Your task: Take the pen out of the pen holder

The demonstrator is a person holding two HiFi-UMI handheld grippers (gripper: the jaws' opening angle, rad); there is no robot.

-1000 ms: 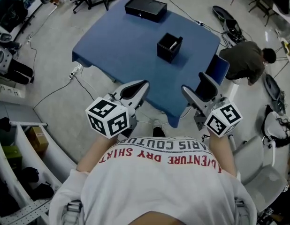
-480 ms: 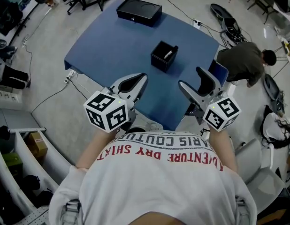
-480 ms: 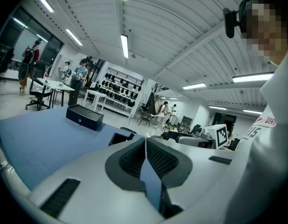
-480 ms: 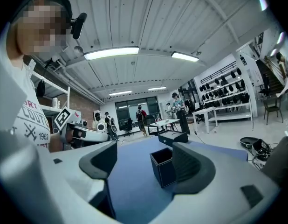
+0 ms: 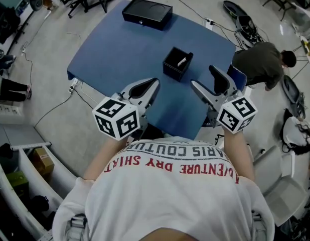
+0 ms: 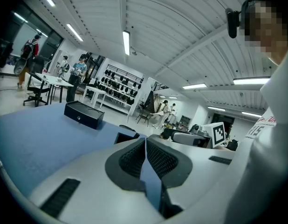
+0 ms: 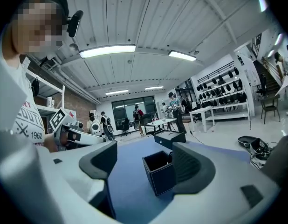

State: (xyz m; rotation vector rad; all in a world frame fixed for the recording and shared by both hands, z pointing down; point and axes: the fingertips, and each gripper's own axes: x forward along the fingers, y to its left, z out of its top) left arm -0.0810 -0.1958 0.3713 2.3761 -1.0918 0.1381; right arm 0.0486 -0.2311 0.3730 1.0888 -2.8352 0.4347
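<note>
A black square pen holder [image 5: 175, 65] stands on the blue table [image 5: 120, 49], with a pale pen [image 5: 184, 60] leaning inside it. My left gripper [image 5: 151, 86] hovers over the table's near edge, short of the holder, with its jaws shut and nothing in them. My right gripper [image 5: 206, 79] is open just right of the holder. In the right gripper view the holder [image 7: 161, 172] sits ahead between the open jaws of the right gripper [image 7: 144, 158]. In the left gripper view the left gripper [image 6: 145, 144] has its pads pressed together, and the holder [image 6: 126, 137] peeks out behind.
A flat black box [image 5: 147, 13] lies at the table's far edge. A person [image 5: 260, 63] crouches on the floor to the right, beside a blue chair [image 5: 236, 75]. Cables and gear lie around the floor.
The table and holder have come closer in the head view. Both grippers have advanced towards the holder, the right one now beside it. The jaws stand as before.
</note>
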